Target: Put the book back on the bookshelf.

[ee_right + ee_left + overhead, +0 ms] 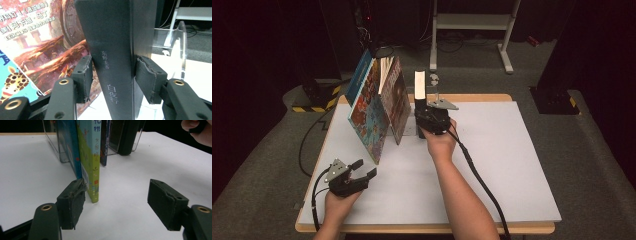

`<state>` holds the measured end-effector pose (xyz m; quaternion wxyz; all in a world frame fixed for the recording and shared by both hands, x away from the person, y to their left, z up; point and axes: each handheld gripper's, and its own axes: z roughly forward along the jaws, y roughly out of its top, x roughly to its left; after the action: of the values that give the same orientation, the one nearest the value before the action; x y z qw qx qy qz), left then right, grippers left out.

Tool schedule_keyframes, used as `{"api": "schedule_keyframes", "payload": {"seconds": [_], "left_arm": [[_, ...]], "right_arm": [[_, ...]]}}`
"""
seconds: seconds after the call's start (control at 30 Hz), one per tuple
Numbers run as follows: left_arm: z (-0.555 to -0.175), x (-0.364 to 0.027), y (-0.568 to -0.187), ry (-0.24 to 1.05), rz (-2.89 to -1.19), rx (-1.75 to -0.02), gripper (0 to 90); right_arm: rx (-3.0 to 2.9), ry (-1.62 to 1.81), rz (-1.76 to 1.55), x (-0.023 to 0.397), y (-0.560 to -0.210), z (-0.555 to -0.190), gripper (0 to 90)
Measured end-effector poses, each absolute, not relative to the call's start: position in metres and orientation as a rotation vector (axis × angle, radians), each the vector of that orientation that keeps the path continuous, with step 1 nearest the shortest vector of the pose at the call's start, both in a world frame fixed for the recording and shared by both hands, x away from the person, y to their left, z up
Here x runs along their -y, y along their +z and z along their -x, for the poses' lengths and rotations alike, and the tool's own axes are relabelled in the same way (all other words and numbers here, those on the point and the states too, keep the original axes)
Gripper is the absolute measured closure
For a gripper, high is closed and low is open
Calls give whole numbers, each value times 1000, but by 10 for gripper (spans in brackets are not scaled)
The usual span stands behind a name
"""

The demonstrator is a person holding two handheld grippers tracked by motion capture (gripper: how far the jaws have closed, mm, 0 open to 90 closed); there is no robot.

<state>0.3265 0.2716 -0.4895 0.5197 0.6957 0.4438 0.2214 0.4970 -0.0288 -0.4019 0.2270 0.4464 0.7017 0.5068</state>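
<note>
A black book (420, 85) stands upright at the back of the white table (502, 165). My right gripper (421, 107) reaches to it from the front. In the right gripper view the spine of the black book (110, 50) sits between my right gripper's (112, 75) jaws, whose pads stand barely off its covers. My left gripper (365, 168) hovers near the front left of the table, open and empty. Past my left gripper (116, 200), a green-spined book (90, 157) stands just beyond the left pad.
Three picture books lean left of the black one: a blue one (359, 75), a colourful one (369, 117) and a red-brown one (396, 100). A clear bookend (181, 47) stands behind. A white metal frame (472, 22) and a striped base (314, 102) are on the floor.
</note>
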Motion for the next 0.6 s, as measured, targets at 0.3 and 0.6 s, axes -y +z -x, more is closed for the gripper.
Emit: {"api": "schedule_keyframes", "payload": {"seconds": [0.3, 0.6], "left_arm": [[-327, -271, -491, 532, -1674, -1072, 293], [-327, -271, -491, 540, -1682, -1086, 282]], "right_arm": [[-1939, 1407, -1237, 28, -402, -507, 460], [-1948, 1419, -1226, 28, -404, -513, 433]]}}
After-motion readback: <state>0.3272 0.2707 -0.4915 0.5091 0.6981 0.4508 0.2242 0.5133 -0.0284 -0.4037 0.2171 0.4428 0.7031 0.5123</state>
